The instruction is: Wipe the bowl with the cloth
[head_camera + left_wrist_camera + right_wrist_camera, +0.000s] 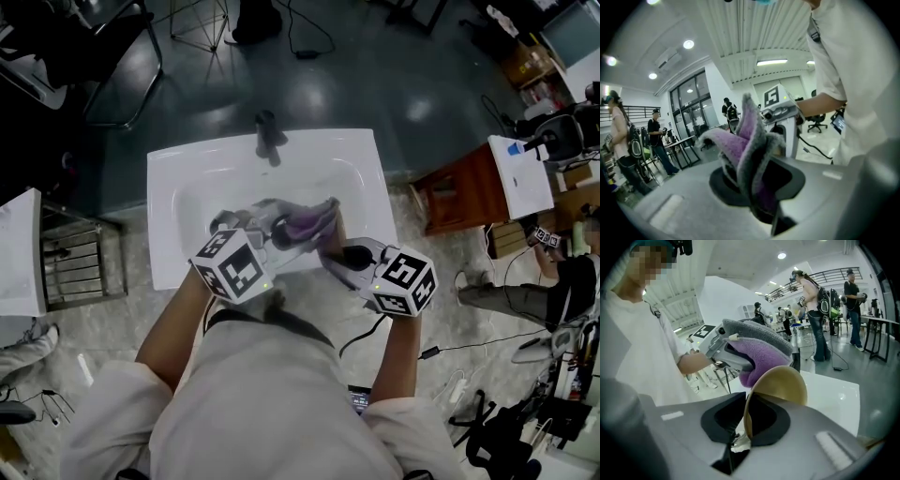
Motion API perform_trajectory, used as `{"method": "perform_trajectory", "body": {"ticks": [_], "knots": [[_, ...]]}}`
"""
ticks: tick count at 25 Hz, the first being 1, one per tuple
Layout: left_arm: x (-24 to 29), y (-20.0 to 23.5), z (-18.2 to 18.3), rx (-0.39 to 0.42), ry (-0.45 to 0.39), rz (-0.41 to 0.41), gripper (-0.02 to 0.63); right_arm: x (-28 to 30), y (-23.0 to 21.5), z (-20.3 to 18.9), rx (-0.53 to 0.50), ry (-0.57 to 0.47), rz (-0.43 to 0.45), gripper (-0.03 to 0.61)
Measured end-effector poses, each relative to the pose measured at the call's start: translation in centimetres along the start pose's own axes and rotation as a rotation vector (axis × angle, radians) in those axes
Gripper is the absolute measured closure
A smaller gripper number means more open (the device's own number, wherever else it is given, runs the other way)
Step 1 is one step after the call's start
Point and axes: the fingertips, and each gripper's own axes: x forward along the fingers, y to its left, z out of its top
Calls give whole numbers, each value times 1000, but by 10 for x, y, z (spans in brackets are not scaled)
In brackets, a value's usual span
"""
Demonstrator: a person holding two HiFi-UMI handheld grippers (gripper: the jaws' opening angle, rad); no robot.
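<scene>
Both pairs of jaws were closed on something. The right gripper was clamped on the near rim of the golden bowl, which was held on edge with its far rim raised away from the fingers. The left gripper was clenched on the bunched purple-and-grey cloth, whose folds stood up beyond the jaws. In the right gripper view the cloth was seen at the bowl's upper far rim, touching it or just beside it; contact could not be confirmed. Both were held above the white sink. The coming stroke was judged to turn on the cloth being drawn down the bowl's face toward the gripped rim.
</scene>
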Motion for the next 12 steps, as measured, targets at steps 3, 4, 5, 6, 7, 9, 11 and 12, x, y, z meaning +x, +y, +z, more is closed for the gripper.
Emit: {"method": "perform_trajectory", "body": {"ticks": [3,4,5,6,7,9,11,12], "knots": [[0,-3,-9,-11,22,-37,538,0,16,-9,-16,2,99,547],[0,-5,-12,-22,23,-52,538,0,20,-11,-22,0,127,546],[1,-7,-15,-33,23,-68,538,-1,24,-13,-27,-4,153,545],[1,-8,-18,-44,21,-83,538,-2,28,-15,-30,-9,178,543],[1,-10,-21,-57,17,-99,538,-3,32,-16,-32,-15,204,541],[0,-12,-24,-92,1,-138,540,-4,39,-17,-39,-25,251,537],[-3,-14,-26,-130,-23,-181,540,-6,47,-17,-46,-39,293,535],[-5,-15,-27,-150,-36,-200,540,-6,51,-16,-51,-53,316,535]]}}
